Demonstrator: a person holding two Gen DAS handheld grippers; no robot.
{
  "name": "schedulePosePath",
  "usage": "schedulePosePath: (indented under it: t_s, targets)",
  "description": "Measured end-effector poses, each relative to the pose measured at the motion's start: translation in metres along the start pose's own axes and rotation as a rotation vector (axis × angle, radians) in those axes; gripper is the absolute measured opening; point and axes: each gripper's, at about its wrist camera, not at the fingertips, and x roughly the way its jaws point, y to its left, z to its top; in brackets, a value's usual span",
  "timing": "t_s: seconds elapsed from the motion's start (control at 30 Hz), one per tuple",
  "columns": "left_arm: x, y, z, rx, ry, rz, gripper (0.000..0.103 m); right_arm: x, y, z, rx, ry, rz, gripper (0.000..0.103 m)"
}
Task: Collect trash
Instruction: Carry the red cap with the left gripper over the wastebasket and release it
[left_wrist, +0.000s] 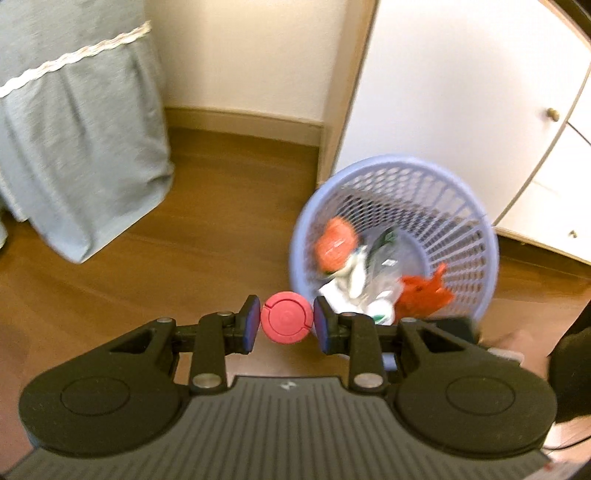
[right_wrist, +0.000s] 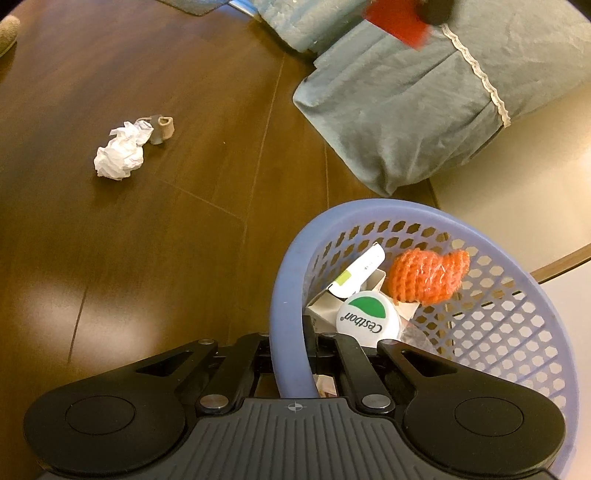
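One "Cestbon" lid (right_wrist: 368, 315) inside the purple basket (right_wrist: 286, 280).

Black left hand-held gripper (left_wrist: 287, 324), blue pads (left_wrist: 254, 325), silver pivot screws, ribbed grey body, dark sleeve (left_wrist: 570, 373)

A brown wooden floor (right_wrist: 184, 240) carries a crumpled white paper ball (right_wrist: 119, 155) at the upper left of the right wrist view, touching a small beige scrap (right_wrist: 161, 127); blue-grey bedding (right_wrist: 406, 110) drapes onto it upper right.
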Motion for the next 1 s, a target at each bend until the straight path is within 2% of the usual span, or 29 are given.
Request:
schedulePosePath:
  t_s: [0.17,0.23,0.27,0.3,0.4,0.47,0.63,1.0]
  targets:
    - [0.015,-0.031,0.025,0.041,-0.034,-0.061,0.026,-0.003,0.002,0.0,0.001,-0.012,0.009,0.0]
    - [0.022,-0.047,0.035,0.042,-0.063,-0.111,0.027,-0.004,0.002,0.001,0.007,-0.015,0.011,0.0]
    - [0.024,-0.053,0.039,0.038,-0.081,-0.145,0.031,-0.004,0.002,0.001,0.009,-0.017,0.011,0.0]
    - [0.025,-0.059,0.041,0.04,-0.098,-0.173,0.044,-0.004,0.002,0.001,0.01,-0.019,0.011,0.0]
    - [0.024,-0.07,0.043,0.071,-0.125,-0.202,0.047,-0.004,-0.001,0.002,0.02,-0.02,0.01,0.0]
    - [0.025,-0.064,0.04,0.075,-0.114,-0.189,0.047,-0.003,-0.003,0.002,0.029,-0.022,0.007,0.0]
    - [0.027,-0.029,0.026,0.011,-0.065,-0.109,0.047,-0.003,-0.005,0.004,0.038,-0.022,0.001,0.0]
    - [0.015,0.012,0.006,-0.021,-0.053,-0.006,0.047,-0.001,-0.006,0.006,0.037,-0.018,0.003,0.0]
